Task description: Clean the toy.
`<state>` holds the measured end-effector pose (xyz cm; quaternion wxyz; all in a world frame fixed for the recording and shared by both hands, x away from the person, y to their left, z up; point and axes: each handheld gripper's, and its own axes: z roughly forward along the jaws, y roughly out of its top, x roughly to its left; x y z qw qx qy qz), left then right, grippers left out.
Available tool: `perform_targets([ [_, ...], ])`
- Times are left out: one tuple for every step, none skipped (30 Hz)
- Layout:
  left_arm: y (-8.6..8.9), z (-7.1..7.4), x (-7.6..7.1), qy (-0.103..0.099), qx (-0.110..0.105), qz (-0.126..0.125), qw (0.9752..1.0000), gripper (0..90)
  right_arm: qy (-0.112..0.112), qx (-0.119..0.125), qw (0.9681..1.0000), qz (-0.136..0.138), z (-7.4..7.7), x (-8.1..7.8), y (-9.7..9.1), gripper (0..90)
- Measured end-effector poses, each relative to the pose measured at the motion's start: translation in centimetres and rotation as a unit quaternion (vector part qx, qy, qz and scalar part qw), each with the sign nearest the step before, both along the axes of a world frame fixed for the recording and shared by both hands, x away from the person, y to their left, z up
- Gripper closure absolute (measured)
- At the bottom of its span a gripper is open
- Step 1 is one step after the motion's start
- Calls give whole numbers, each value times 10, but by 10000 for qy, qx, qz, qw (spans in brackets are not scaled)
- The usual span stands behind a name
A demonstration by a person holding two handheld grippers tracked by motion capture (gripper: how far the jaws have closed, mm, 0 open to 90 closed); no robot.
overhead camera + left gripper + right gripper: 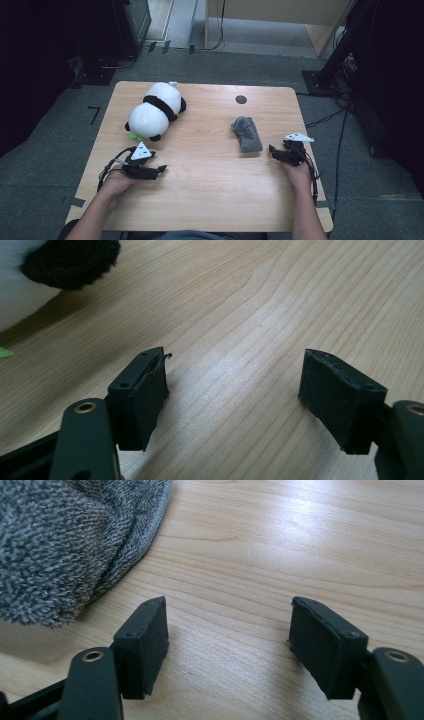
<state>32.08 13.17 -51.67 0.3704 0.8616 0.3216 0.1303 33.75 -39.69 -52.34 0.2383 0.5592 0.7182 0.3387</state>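
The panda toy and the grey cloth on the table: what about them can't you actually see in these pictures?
- Panda toy, high view: it lies face away, so its face and underside are hidden by its own body; the green bit beneath it is too small to identify.
- Panda toy, left gripper view: cut off by the top-left edge.
- Grey cloth, right gripper view: cut off by the left edge; its folds hide what it is.

The wooden table (210, 185) is seen from above and forward by the high view. Its surface is viewed low and close by both gripper views, the plush panda (154, 111) and grey cloth (247, 133) being shared.
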Motion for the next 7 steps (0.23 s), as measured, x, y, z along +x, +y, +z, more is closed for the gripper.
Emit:
perform_targets([
  [0,0,0,8,-1,8,10000,260,2,0,10000,-3,0,0,0,314],
  [0,0,0,18,-8,18,10000,254,6,0,10000,-6,0,0,0,307],
  [0,0,0,19,-3,35,10000,250,8,-6,10000,-4,0,0,0,301],
  [0,0,0,19,-5,36,10000,248,14,-4,10000,-3,0,0,0,298],
  [0,0,0,16,2,34,10000,248,15,-6,10000,-6,0,0,0,293],
  [0,0,0,5,32,42,10000,244,18,-7,10000,-6,0,0,0,291],
  [-1,0,0,-8,53,44,10000,240,19,-6,10000,-4,0,0,0,289],
])
